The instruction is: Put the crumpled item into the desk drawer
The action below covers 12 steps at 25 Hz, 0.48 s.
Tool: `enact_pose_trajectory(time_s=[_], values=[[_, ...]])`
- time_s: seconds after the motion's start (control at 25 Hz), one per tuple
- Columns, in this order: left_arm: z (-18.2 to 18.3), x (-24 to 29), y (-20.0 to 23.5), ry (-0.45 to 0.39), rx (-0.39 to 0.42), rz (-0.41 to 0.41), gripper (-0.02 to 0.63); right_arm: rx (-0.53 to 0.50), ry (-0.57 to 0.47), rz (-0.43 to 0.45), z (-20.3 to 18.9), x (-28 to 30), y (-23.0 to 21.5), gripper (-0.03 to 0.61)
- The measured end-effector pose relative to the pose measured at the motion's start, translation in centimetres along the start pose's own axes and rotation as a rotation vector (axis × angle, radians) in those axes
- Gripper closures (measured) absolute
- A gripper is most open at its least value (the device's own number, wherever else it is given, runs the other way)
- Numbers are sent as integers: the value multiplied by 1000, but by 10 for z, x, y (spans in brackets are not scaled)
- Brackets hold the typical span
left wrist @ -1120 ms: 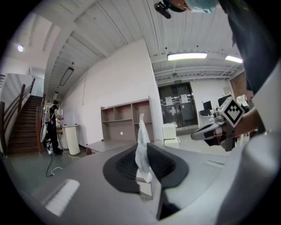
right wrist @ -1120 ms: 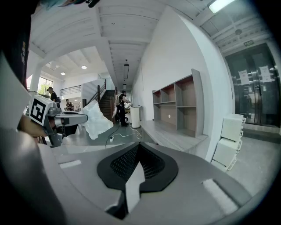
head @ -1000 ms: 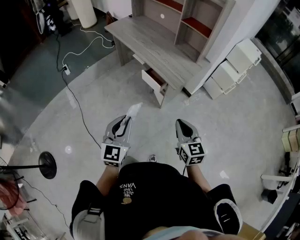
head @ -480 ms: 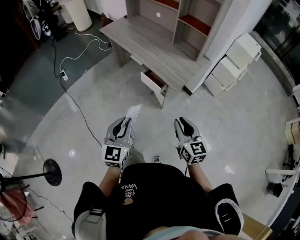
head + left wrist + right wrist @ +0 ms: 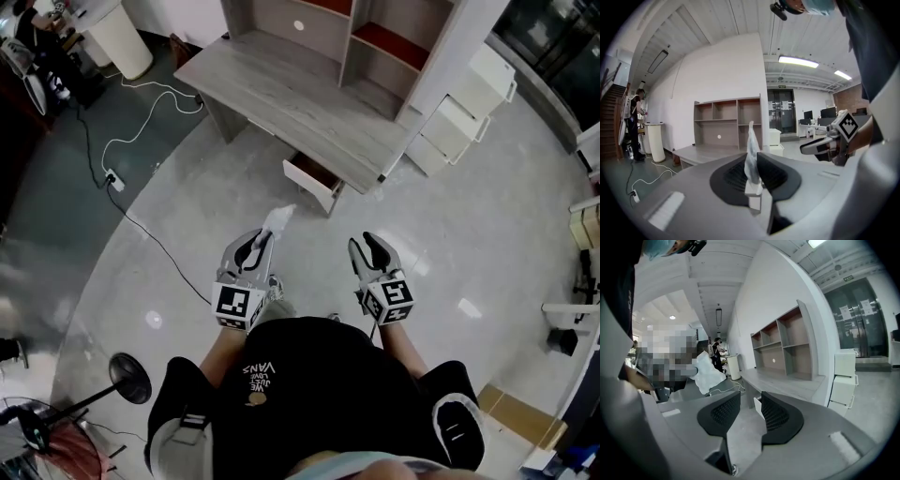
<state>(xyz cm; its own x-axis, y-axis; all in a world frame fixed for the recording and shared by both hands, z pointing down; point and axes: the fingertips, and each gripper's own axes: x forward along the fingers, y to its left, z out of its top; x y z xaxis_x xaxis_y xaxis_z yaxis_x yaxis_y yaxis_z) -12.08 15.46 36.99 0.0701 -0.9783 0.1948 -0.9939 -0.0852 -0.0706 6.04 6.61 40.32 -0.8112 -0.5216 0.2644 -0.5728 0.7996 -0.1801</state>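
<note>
The fingers (image 5: 737, 176) of the left gripper (image 5: 753, 183) are pressed together on the crumpled item (image 5: 751, 145), a thin, pale, half-translucent piece. It is pinched at its lower end and stands up above the fingertips. In the head view the item is seen jutting out ahead of that gripper, over the floor (image 5: 187, 225) and well short of the desk (image 5: 281, 98).

The fingers (image 5: 723, 412) of the right gripper (image 5: 749, 409) are spread, having just been opening. Nothing is held between them; mostly bare floor is seen through the gap.

In the head view the two grippers are held side by side and apart, just ahead of the person's black shirt (image 5: 309, 375), both aimed towards the desk. Each carries a marker cube (image 5: 389, 300) at its rear.

The drawer (image 5: 311, 178) is seen pulled open below the front edge of the desk's grey wood-grain surface, near its right end in the head view. It lies ahead of the grippers and apart from them. An open shelf unit (image 5: 356, 33) is set along the back of the surface. White drawer cabinets (image 5: 464, 112) stand to the right of the desk, and a white cable (image 5: 141, 117) trails over the floor to its left.
</note>
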Motion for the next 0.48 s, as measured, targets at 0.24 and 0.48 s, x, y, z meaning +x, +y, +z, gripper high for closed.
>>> enact_pose_trajectory(time_s=[0.24, 0.48], values=[[-11, 31, 57, 32, 19, -113, 518, 40, 45, -126, -15, 47, 4, 428], [-15, 56, 97, 36, 66, -221, 518, 73, 71, -252, -24, 75, 7, 410]])
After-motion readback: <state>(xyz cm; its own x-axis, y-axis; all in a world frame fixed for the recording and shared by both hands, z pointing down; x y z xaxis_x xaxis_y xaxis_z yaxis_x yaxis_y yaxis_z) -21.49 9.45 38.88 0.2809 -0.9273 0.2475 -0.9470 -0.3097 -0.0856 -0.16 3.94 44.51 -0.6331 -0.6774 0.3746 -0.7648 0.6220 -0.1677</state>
